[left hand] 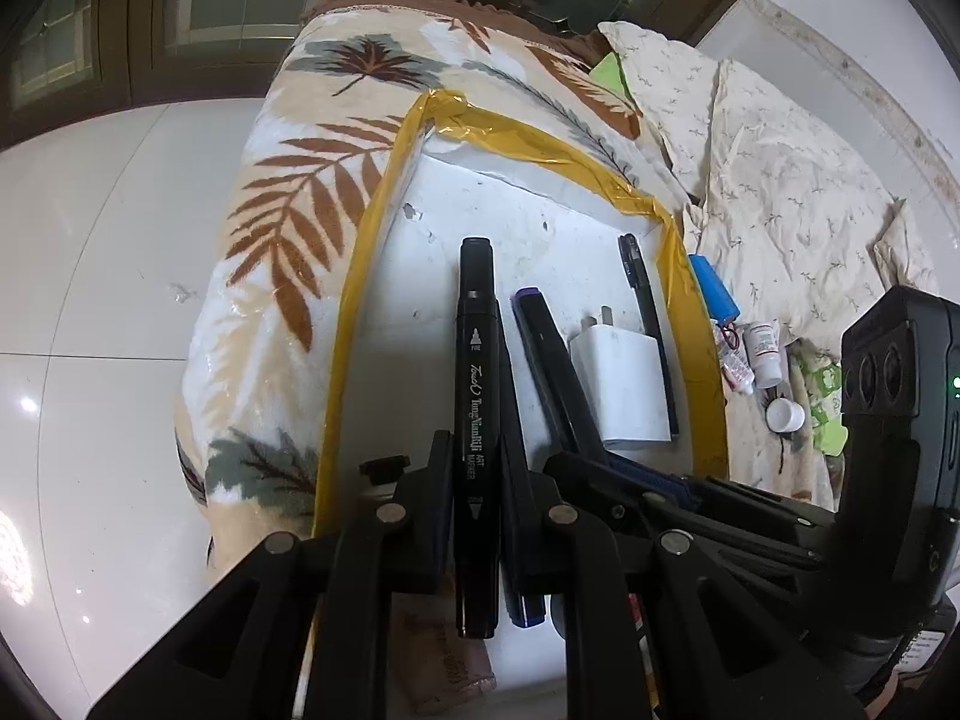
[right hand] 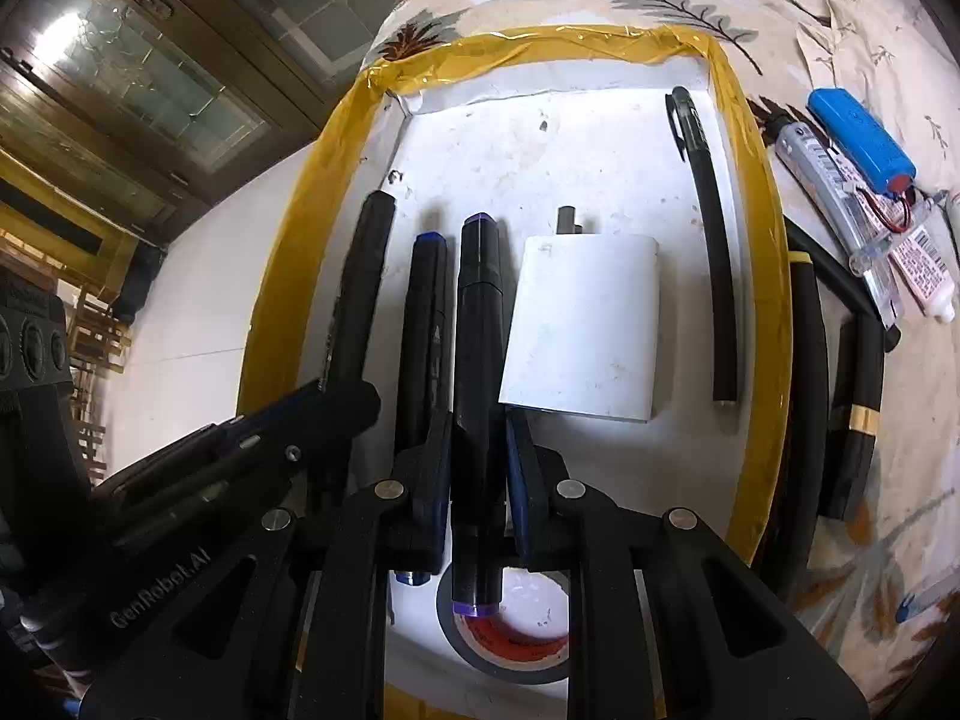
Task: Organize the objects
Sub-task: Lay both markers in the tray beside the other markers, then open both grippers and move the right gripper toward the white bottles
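Note:
A white tray (left hand: 354, 300) with a yellow-taped rim (right hand: 288, 276) rests on a leaf-patterned blanket. My left gripper (left hand: 477, 474) is shut on a black art marker (left hand: 476, 360), held lengthwise over the tray's left part. My right gripper (right hand: 479, 438) is shut on a purple-capped marker (right hand: 477, 324) beside it. Each view shows the other gripper: the right gripper (left hand: 600, 462) and the left gripper (right hand: 336, 408) with its black marker (right hand: 366, 276). Between the two held markers lies a blue-capped marker (right hand: 429, 312). A white charger (right hand: 579, 324) and a black pen (right hand: 708, 240) lie in the tray.
A tape roll (right hand: 510, 630) sits in the tray under my right gripper. Right of the tray on the bedding lie a blue battery pack (right hand: 861, 138), small tubes (right hand: 840, 204), a white cap (left hand: 785, 415) and black gold-banded markers (right hand: 852, 390). White tiled floor (left hand: 120, 240) is left of the blanket.

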